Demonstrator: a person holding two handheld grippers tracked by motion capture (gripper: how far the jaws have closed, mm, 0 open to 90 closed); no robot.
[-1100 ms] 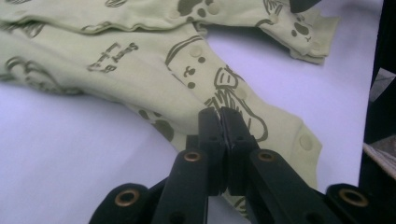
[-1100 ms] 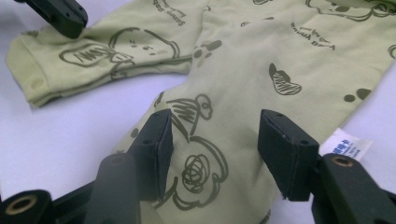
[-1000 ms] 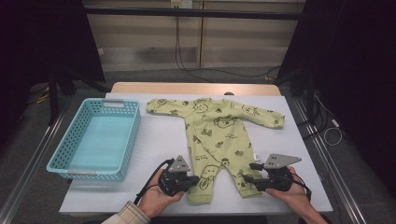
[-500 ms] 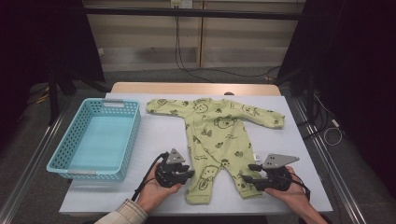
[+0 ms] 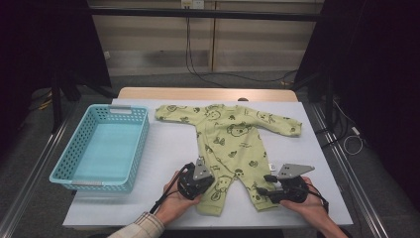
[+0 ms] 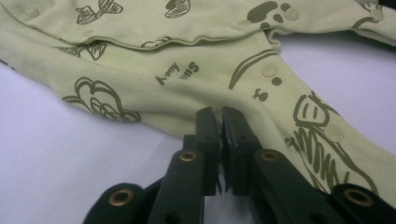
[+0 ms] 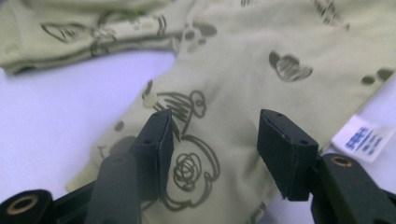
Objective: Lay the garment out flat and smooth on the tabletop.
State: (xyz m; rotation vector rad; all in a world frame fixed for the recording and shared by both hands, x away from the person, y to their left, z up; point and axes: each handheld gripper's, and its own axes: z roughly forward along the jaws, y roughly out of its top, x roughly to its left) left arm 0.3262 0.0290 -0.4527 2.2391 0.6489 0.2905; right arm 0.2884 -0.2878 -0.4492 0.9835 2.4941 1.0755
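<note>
Black left tongs (image 6: 219, 116) sit at the near edge of the bench (image 5: 163, 148), jaws pressed together at the hem of one leg of the pale green baby romper (image 5: 230, 144). They have just closed; whether any cloth is pinched between the tips I cannot tell from the left gripper view. A hand (image 5: 173, 206) with a plaid cuff holds them from below.

Right tongs (image 7: 212, 135) rest over the other romper leg, jaws apart, printed fabric lying flat between the pads and not squeezed. A white care label (image 7: 362, 137) sticks out of the side seam just beside the far jaw. In the high view these tongs sit at the near right, a grey three-cornered plate on top.

Romper lies flat, face up, in the middle of the white bench, legs toward the person, sleeves spread toward the far edge.

Turquoise plastic basket (image 5: 136, 148) stands at the left, well apart from the romper.
</note>
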